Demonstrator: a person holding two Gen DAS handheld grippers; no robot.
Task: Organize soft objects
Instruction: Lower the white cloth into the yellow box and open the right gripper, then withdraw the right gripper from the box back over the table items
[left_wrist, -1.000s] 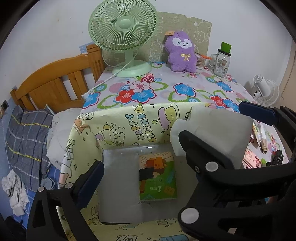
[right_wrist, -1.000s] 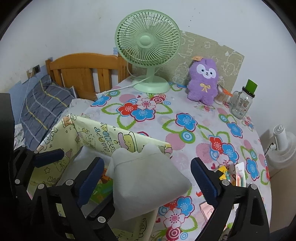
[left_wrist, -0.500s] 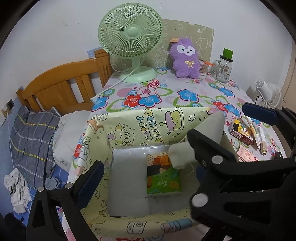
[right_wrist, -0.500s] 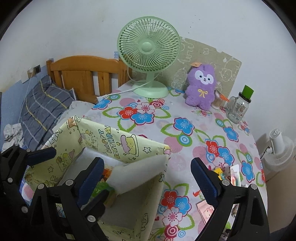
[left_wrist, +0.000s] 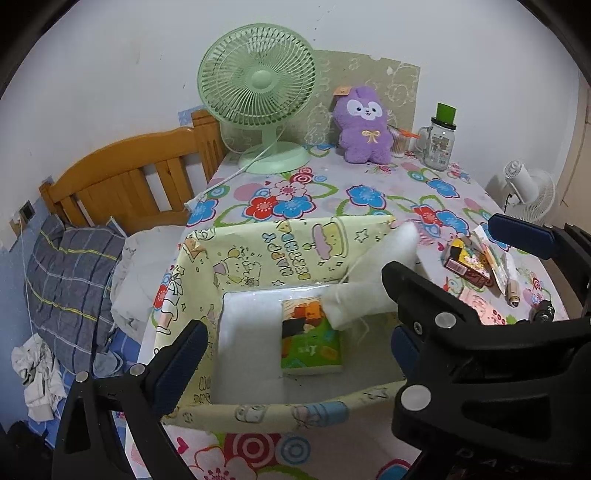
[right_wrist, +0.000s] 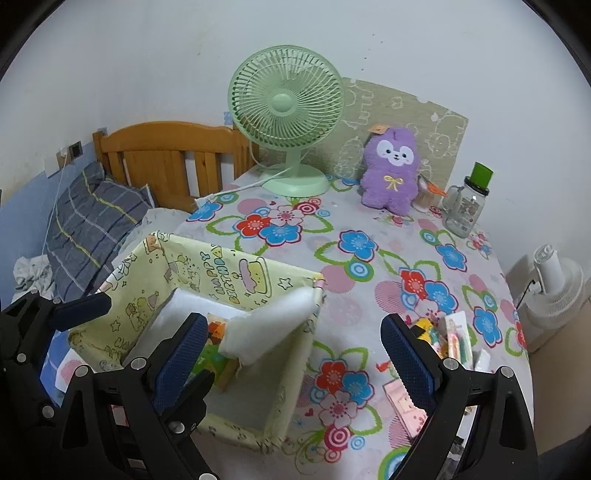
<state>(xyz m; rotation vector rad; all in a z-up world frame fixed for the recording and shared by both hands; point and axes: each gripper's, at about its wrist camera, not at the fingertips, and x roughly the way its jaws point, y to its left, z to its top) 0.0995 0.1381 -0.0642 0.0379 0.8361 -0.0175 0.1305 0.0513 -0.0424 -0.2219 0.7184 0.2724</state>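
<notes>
A yellow cartoon-print fabric box (left_wrist: 295, 251) (right_wrist: 229, 273) stands at the table's near left corner. Inside lie a flat white pack (left_wrist: 247, 332) and a green printed pack (left_wrist: 310, 343). A white soft pad (left_wrist: 373, 280) (right_wrist: 273, 321) leans in the box, its top on the right rim and its low end on the green pack. No gripper touches it. My left gripper (left_wrist: 291, 350) is open above the box's near side. My right gripper (right_wrist: 293, 354) (left_wrist: 458, 258) is open wide beside it. A purple plush toy (left_wrist: 364, 129) (right_wrist: 391, 173) sits upright at the table's far side.
A green desk fan (left_wrist: 258, 96) and a glass jar (left_wrist: 439, 142) stand at the back of the flowered tablecloth. Small packets (left_wrist: 476, 262) lie at the right edge. A wooden bed headboard (left_wrist: 133, 177) and a plaid pillow (left_wrist: 66, 280) are on the left, a white fan (left_wrist: 528, 192) beyond the table on the right.
The white pad, earlier up between my right gripper's fingers, has dropped into the box and now leans on its rim. Both grippers have drawn back from the box.
</notes>
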